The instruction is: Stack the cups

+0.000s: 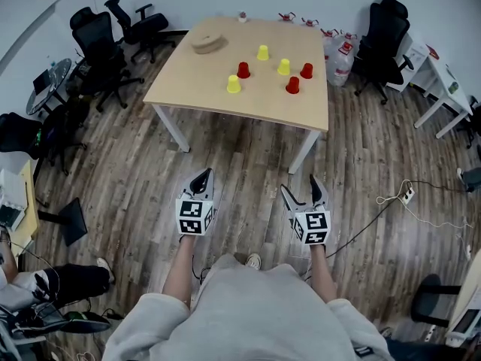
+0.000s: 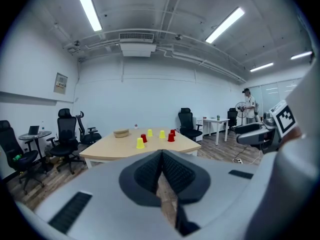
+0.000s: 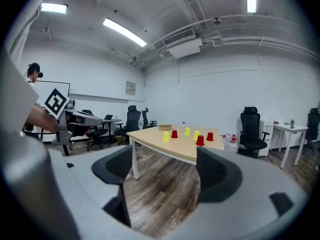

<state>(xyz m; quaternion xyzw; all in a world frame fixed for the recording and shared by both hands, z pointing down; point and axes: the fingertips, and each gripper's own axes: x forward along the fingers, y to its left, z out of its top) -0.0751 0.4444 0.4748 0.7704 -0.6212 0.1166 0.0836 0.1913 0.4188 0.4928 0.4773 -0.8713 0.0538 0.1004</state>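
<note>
Three yellow cups [image 1: 234, 84] [image 1: 262, 52] [image 1: 283, 67] and three red cups [image 1: 243, 70] [image 1: 292, 86] [image 1: 307, 71] stand upside down and apart on the wooden table [image 1: 188, 81]. Both grippers hang over the floor, well short of the table's near edge. My left gripper [image 1: 201, 183] is shut with nothing in it; its pads meet [image 2: 161, 154], with the cups [image 2: 140, 143] far beyond. My right gripper [image 1: 301, 190] is open and empty, its jaws wide apart [image 3: 165, 169], and it faces the cups [image 3: 200, 140] across bare floor.
A round wooden disc [image 1: 208, 42] lies at the table's far left. Black office chairs [image 1: 96, 47] [image 1: 385, 32] flank the table, and water jugs [image 1: 340, 55] stand behind it. A white desk [image 1: 440, 81] is at the right. A cable with a power strip [image 1: 406, 195] crosses the floor.
</note>
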